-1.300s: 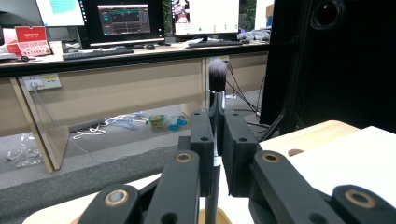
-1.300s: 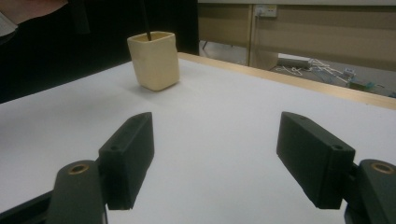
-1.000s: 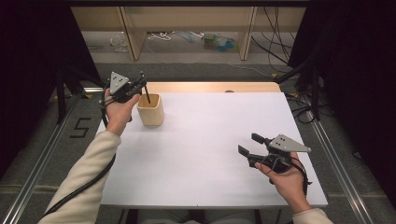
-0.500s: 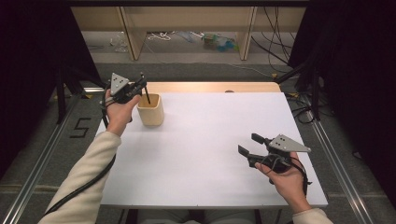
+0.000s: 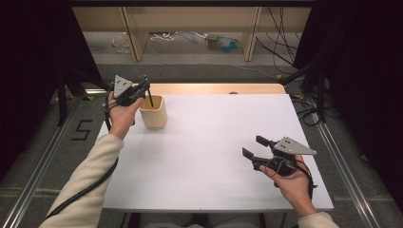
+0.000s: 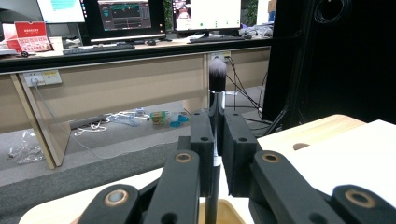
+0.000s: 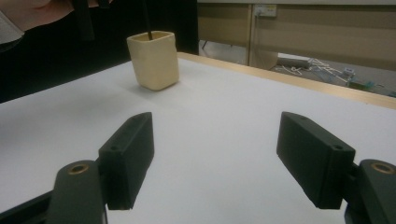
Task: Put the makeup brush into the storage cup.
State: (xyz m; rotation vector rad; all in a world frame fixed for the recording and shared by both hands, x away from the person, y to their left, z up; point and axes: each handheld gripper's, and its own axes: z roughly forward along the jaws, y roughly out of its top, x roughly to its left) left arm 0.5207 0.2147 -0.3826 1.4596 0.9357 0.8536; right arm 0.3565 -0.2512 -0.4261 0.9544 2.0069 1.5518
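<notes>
Left gripper (image 5: 145, 88) sits at about 10 o'clock on the white table (image 5: 214, 142), jaws clamped on the thin black handle of a makeup brush (image 6: 217, 74); in the left gripper view the pads (image 6: 201, 140) squeeze the handle from both sides, dark bristle head up at 12 o'clock above them, handle running down at 6 o'clock into the mouth of the cup (image 5: 153, 111). Cup is beige, squarish, upright, standing on the table just to the 4 o'clock side of the left gripper; high view shows the brush handle slanting down into its opening. Right gripper view has the same cup at 11 o'clock, far off, with the dark handle poking into its top. Right gripper (image 5: 254, 147) at about 4 o'clock on the table, well apart from the cup, held in the person's right hand (image 5: 292, 183), jaws spread wide with nothing between them, only bare white tabletop seen through the gap; jaws point toward 10 o'clock. Left hand (image 5: 122, 114) wraps the left gripper body, cream sleeve (image 5: 90, 175) coming in from 7 o'clock, black cable (image 5: 81, 194) trailing under the forearm
</notes>
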